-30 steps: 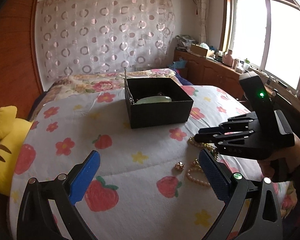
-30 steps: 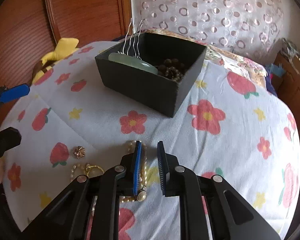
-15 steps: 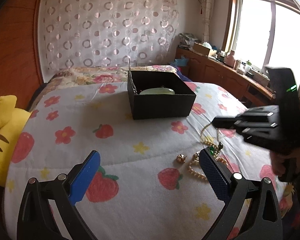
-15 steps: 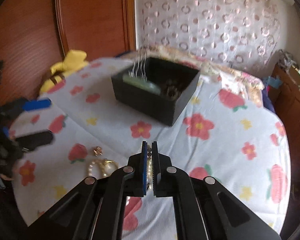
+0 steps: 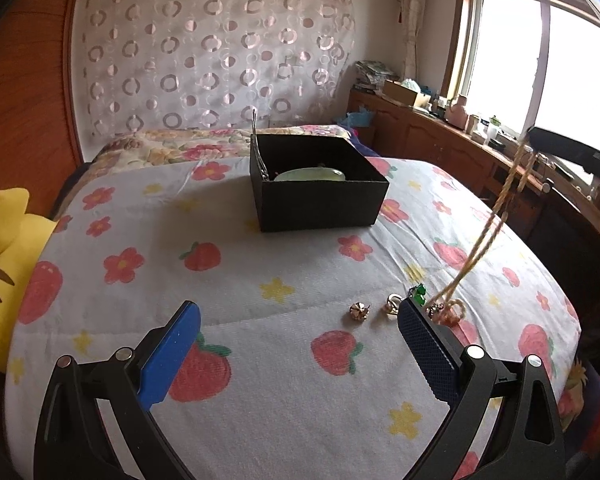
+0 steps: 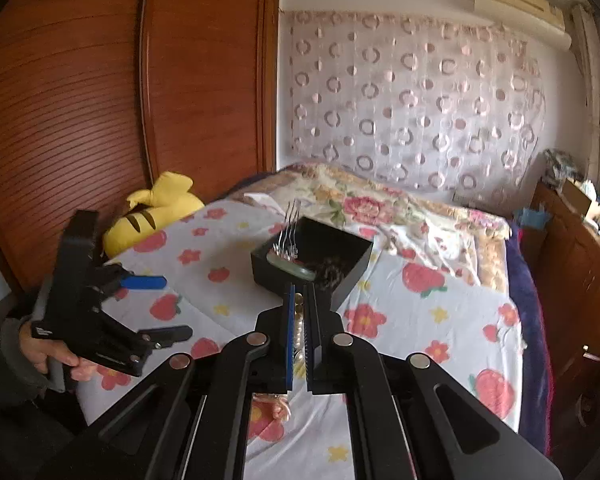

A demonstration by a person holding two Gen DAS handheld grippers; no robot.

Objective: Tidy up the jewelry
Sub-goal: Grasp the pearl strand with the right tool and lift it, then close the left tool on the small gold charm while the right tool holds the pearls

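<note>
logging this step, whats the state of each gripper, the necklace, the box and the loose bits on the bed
right gripper: shut on pearl necklace
pearl necklace: hanging taut, lower end at the quilt
left gripper: open, empty
black box: open, jewelry inside
gold earrings: loose on quilt

My left gripper is matte black with angular cut-out arms, round silver screw heads at the joints and blue pads: one smooth, the other finely textured. My right gripper has the same black frame, silver screws and thin blue pad edges. My left hand emerges from a grey sleeve cuff.
</note>
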